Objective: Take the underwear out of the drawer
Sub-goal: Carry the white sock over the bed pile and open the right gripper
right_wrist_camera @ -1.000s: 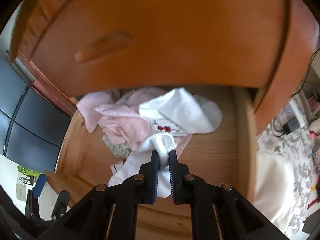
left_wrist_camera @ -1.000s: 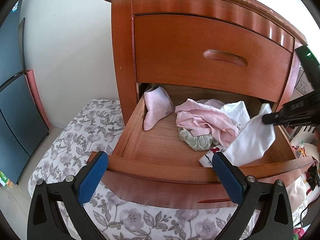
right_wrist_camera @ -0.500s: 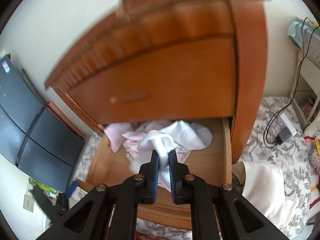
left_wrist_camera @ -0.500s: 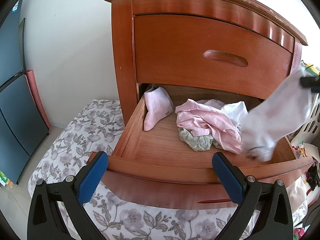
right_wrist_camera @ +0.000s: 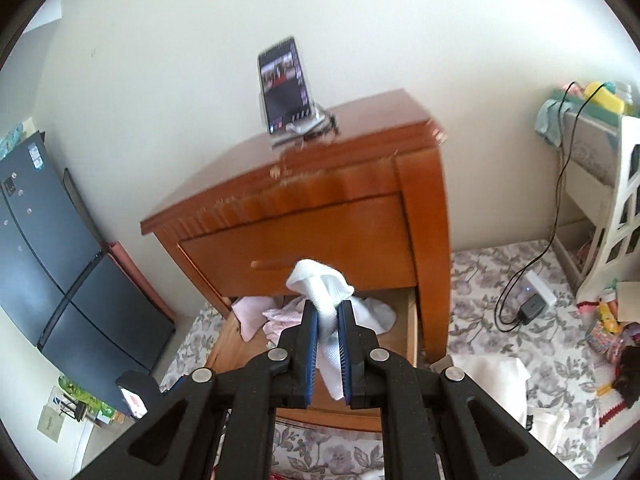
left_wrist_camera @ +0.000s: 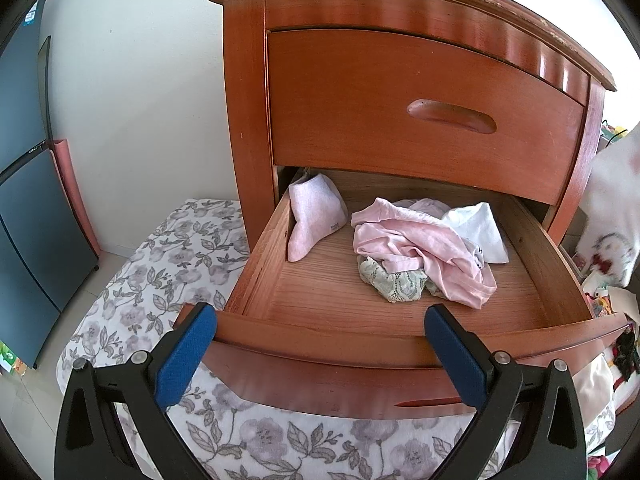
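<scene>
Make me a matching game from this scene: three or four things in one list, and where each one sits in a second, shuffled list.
Things:
1. white garment
2. pink sock
3. phone
4. charger

Places:
A. on top of the dresser
B. on the floral floor cover
C. pinched in the right gripper
D. at the open drawer's left wall

Pairs: 1-C, 2-D, 3-A, 4-B
</scene>
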The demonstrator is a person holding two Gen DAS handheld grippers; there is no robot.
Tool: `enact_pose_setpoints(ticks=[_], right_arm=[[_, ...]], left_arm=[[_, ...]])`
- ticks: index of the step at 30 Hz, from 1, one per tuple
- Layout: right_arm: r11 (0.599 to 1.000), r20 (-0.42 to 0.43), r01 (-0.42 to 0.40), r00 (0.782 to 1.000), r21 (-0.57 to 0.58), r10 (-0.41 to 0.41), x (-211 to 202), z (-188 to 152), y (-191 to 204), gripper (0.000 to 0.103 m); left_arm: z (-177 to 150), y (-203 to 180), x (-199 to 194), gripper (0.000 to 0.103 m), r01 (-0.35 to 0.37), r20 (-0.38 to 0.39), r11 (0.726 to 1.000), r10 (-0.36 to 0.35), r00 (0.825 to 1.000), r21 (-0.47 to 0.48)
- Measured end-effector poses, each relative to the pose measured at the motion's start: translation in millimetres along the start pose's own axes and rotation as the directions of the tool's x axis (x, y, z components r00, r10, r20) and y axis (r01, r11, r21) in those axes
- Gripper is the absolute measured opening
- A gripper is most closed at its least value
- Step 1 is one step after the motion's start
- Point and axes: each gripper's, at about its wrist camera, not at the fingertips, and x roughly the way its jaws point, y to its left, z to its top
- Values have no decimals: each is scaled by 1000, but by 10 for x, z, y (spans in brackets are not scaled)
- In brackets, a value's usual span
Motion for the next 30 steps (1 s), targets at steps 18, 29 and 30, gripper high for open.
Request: enact_pose_setpoints(ticks=[18, 29, 30], right_arm=[[989, 88, 126, 987, 82, -133, -833, -102, -654, 11], [965, -86, 181, 982, 190, -168, -433, -484, -1174, 11], [963, -104, 185, 980, 197, -167, -378, -524, -1212, 11]], left_arm=[[-2, -1, 3, 103, 0, 0, 1000, 0, 1000, 0], [0, -3, 6, 103, 0, 0, 1000, 0, 1000, 1], [1, -2, 6, 103, 0, 0, 1000, 0, 1000, 1]])
